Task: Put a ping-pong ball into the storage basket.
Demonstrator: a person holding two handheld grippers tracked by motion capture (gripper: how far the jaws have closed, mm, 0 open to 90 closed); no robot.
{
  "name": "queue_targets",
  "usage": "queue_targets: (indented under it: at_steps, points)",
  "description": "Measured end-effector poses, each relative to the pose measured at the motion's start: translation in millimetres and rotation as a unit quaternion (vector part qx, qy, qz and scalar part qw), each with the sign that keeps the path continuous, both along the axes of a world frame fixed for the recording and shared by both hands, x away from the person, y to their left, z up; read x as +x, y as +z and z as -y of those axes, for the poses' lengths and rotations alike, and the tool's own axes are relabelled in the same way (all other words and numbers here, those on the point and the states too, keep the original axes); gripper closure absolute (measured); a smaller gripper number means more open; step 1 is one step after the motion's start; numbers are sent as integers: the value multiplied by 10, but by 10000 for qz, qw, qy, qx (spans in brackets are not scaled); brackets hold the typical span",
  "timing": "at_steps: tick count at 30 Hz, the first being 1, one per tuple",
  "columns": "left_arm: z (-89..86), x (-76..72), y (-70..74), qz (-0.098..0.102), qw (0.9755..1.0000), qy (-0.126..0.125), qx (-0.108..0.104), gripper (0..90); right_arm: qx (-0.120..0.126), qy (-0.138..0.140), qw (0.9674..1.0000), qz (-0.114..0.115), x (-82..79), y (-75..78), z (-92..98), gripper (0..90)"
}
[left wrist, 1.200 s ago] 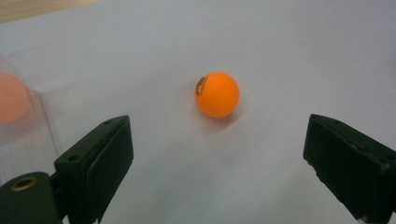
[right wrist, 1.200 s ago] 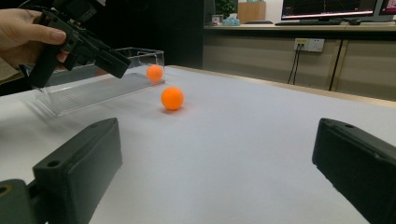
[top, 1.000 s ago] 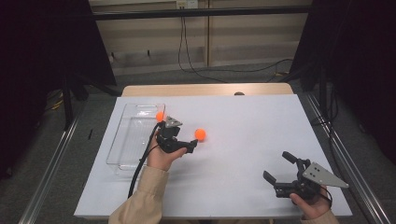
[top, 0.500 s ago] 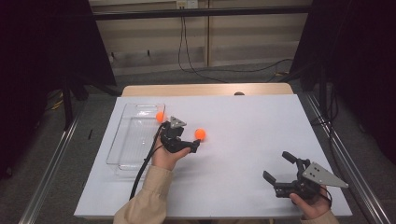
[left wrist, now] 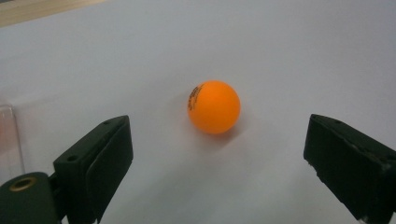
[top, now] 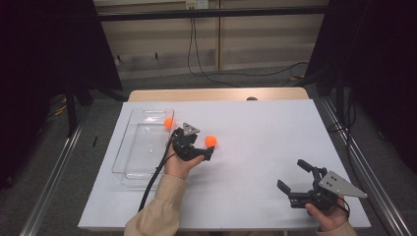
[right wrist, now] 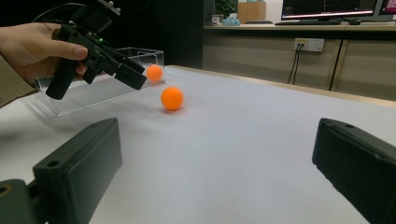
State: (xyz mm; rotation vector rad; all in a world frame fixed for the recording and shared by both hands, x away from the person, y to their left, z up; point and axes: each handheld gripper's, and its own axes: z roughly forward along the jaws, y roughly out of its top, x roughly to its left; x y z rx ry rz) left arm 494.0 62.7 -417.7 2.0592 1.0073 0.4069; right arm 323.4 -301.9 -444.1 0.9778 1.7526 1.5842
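An orange ball (top: 211, 141) lies on the white table top, just ahead of my left gripper (top: 204, 146). In the left gripper view the ball (left wrist: 214, 107) sits between and slightly beyond the two black jaws, which stand wide apart without touching it. That gripper is open. A second orange ball (top: 168, 123) rests in the far corner of a clear plastic tray (top: 140, 155). My right gripper (top: 293, 176) is held near the table's front right, open with nothing between its fingers. Its own view shows both balls (right wrist: 172, 98) (right wrist: 154, 73) far off.
The clear tray (right wrist: 88, 91) stands along the table's left side, close behind the left hand. A wooden strip (top: 216, 94) borders the table's far edge. Dark metal frame rails run down both sides. Bare white surface (top: 265, 137) lies between the two grippers.
My left gripper has edged slightly to the right, closer to the ball on the table. The right gripper and both balls have stayed put.
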Motion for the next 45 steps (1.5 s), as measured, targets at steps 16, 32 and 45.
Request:
queue_targets:
  at_steps: [16,32,45]
  points:
    - [74,56,-70,55,10000,50,60,79,-16,7,10000,5,1,0,-2,12]
    - [181,116,-151,151,9998,134,-10,83,5,14,10000,3,2,-1,1,12]
    - [211,175,-208,106,9997,224,24,87,22,7,10000,-6,-1,1,-1,12]
